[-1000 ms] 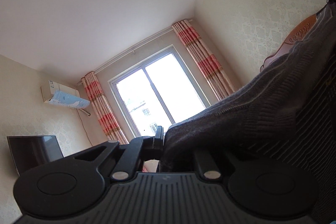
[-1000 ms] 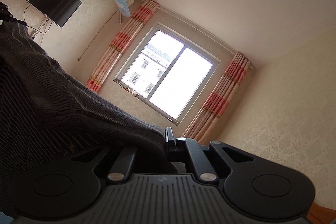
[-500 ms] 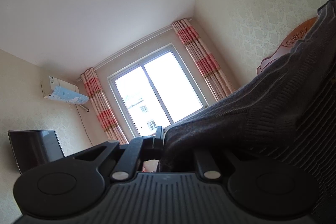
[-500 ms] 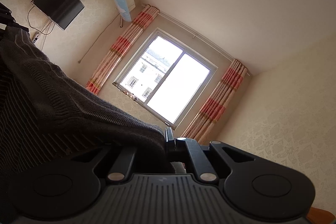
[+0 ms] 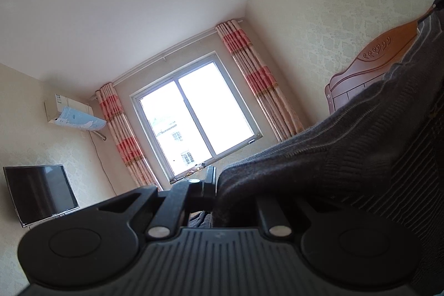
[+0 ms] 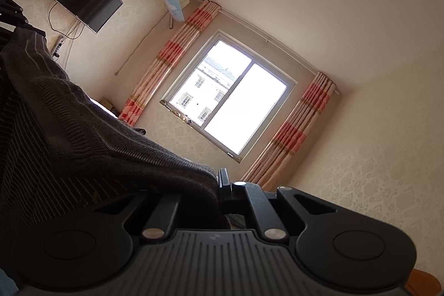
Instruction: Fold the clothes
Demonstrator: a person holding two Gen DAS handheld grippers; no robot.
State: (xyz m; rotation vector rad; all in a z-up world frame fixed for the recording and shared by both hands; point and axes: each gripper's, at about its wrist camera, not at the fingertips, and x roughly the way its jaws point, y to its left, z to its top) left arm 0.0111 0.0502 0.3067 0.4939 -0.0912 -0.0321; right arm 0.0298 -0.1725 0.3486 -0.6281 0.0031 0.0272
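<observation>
Two hand-held grippers, left (image 5: pixel 215 185) and right (image 6: pixel 220 185), each clamped on one corner of the sweater (image 5: pixel 347 151) | sweater lifted, stretched between them, facing the window (image 5: pixel 194 118) | no fold visible | progress: early; laying flat and folding remain

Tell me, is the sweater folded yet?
Not yet. Done: both grippers have grabbed it. The left gripper and the right gripper are each shut on the dark gray sweater, held up toward the ceiling. Left: no fold shows, so all the folding.
</observation>
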